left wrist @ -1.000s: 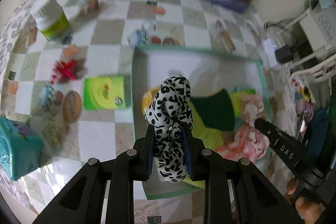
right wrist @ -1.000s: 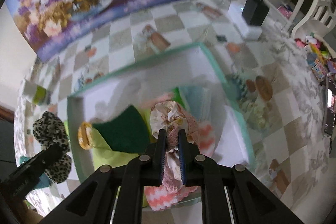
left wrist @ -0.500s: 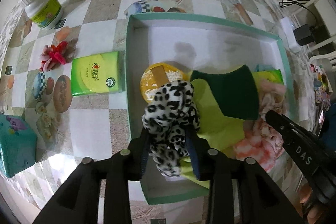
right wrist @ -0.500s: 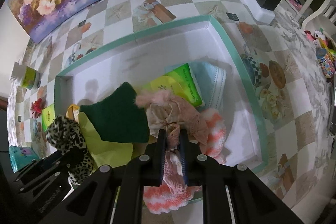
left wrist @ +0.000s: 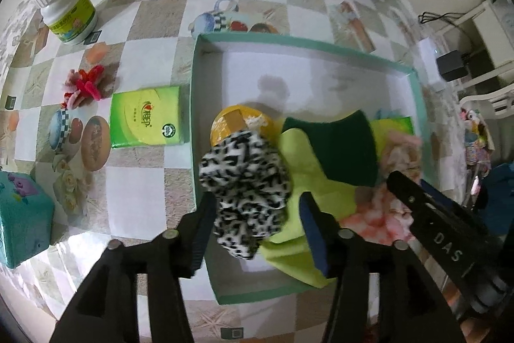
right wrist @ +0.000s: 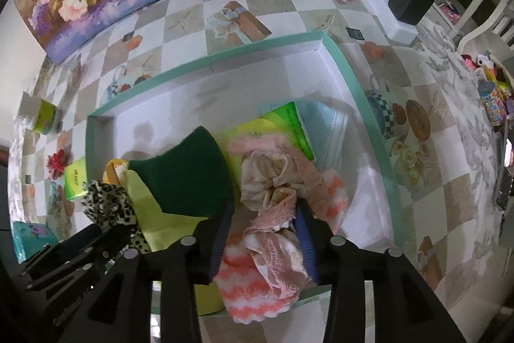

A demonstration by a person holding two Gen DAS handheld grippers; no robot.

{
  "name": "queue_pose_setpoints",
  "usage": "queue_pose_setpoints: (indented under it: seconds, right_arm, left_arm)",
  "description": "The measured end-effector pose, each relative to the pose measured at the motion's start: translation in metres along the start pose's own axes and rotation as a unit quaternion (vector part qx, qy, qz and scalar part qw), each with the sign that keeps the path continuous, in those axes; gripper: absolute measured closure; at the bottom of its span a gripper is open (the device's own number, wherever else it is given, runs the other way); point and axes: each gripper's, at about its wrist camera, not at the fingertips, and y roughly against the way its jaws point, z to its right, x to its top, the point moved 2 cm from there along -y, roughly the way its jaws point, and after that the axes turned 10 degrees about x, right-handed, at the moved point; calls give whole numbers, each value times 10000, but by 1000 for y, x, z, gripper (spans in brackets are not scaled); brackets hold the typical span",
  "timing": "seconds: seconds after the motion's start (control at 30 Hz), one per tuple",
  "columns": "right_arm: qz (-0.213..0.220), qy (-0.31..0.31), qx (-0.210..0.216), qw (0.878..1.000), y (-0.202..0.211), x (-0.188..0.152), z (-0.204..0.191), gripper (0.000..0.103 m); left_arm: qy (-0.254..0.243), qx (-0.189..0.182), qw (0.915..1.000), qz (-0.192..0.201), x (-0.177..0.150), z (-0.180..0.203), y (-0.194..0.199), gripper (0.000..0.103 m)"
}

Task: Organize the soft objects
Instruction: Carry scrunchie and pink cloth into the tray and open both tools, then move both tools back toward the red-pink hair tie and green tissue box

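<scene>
The left gripper (left wrist: 255,208) is opening, its pads clear of the leopard-print scrunchie (left wrist: 245,179) between them, near the box's (left wrist: 302,37) left wall. The right gripper (right wrist: 261,224) is opening around the pink cloth (right wrist: 273,179), lying on other soft things mid-box.

Soft, even indoor light. Glare whitens the checkered tablecloth (left wrist: 96,233) at 8 o'clock in the left view. Faint shadows mark the teal box (left wrist: 321,76) floor. Fisheye bending and black vignette ring both views; edges are slightly soft.
</scene>
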Motion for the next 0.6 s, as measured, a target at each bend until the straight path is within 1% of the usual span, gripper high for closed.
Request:
queue_pose_setpoints:
  seconds: [0.07, 0.17, 0.2, 0.33, 0.37, 0.43, 0.53, 0.6]
  right_arm:
    - [42, 1, -55, 10000, 4, 1, 0, 50]
    - [98, -14, -73, 9999, 8, 2, 1, 47]
    - [109, -17, -84, 9999, 10, 1, 1, 45]
    - [157, 41, -183, 9997, 14, 1, 0, 40]
    - [171, 62, -203, 9996, 15, 1, 0, 36]
    - [204, 117, -231, 9995, 16, 2, -2, 33]
    - [235, 160, -257, 9993, 16, 2, -5, 26]
    - [247, 193, -317, 9990, 15, 2, -7, 20]
  left_arm:
    - [-1, -53, 10000, 53, 0, -1, 6, 44]
    - [39, -138, 9998, 110, 1, -3, 15, 42]
    - [55, -155, 9998, 125, 1, -5, 18, 41]
    - [136, -182, 9995, 214, 1, -11, 28, 39]
    - [158, -182, 9994, 237, 1, -13, 30, 39]
    - [221, -171, 9992, 282, 2, -20, 33, 37]
    - [384, -101, 9986, 357, 6, -32, 35, 28]
    - [518, 13, 9977, 426, 10, -41, 36, 28]
